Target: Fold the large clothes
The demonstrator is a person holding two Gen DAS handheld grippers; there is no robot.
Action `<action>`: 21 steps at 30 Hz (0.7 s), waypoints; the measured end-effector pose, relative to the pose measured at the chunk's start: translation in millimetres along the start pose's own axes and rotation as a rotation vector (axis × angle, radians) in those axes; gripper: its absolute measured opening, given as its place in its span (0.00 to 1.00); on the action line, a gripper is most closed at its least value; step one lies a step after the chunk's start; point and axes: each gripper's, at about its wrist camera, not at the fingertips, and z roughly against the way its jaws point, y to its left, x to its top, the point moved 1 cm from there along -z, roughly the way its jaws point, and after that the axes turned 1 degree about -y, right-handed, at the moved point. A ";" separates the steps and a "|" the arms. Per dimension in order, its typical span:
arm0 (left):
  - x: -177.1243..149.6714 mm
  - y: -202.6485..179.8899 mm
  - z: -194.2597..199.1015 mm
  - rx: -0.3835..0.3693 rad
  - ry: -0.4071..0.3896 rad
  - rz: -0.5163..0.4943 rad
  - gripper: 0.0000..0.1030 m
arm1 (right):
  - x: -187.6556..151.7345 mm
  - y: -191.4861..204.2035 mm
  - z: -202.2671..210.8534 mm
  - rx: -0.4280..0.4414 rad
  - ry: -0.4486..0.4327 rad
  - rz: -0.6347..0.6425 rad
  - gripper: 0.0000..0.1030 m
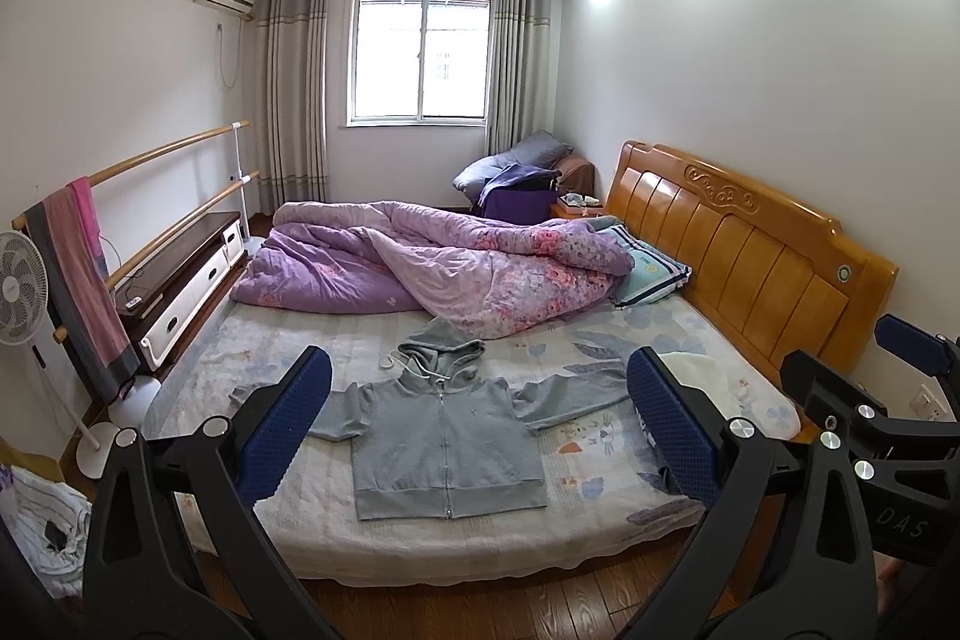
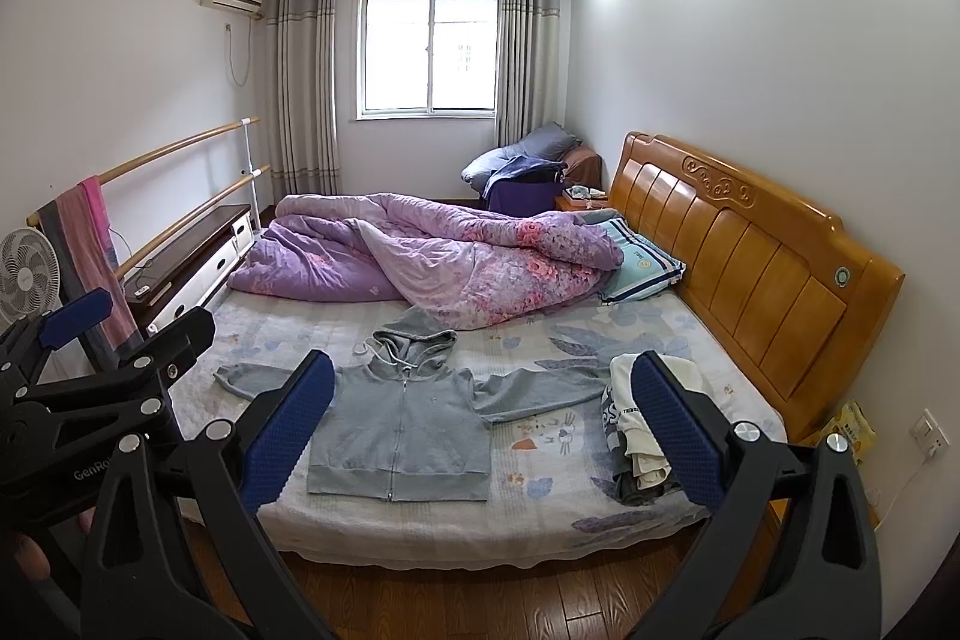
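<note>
A grey zip-up hoodie (image 1: 444, 442) lies flat, face up, on the bed (image 1: 540, 526) near its front edge, sleeves spread to both sides and hood toward the quilt. It also shows in the right wrist view (image 2: 402, 436). My left gripper (image 1: 480, 418) is open and empty, held above the floor in front of the bed, apart from the hoodie. My right gripper (image 2: 480, 418) is open and empty too, to the right of the left one. It shows at the right edge of the left wrist view (image 1: 852, 370).
A stack of folded clothes (image 2: 642, 436) lies on the bed's right side. A crumpled purple floral quilt (image 1: 432, 268) and a pillow (image 1: 651, 271) fill the far half. A wooden headboard (image 1: 750, 244) stands on the right. A fan (image 1: 24, 292), a towel rail and a low cabinet stand on the left.
</note>
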 end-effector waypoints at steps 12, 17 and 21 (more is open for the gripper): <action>1.8 3.7 3.8 0.006 0.002 0.003 0.96 | -0.1 1.6 -1.6 0.001 0.002 0.002 0.93; 4.5 5.1 6.5 0.010 -0.001 0.003 0.96 | 1.4 4.4 -0.6 0.002 0.002 0.005 0.93; 3.7 6.6 7.4 0.007 0.004 0.008 0.96 | 1.0 3.9 -1.1 0.003 0.003 0.004 0.93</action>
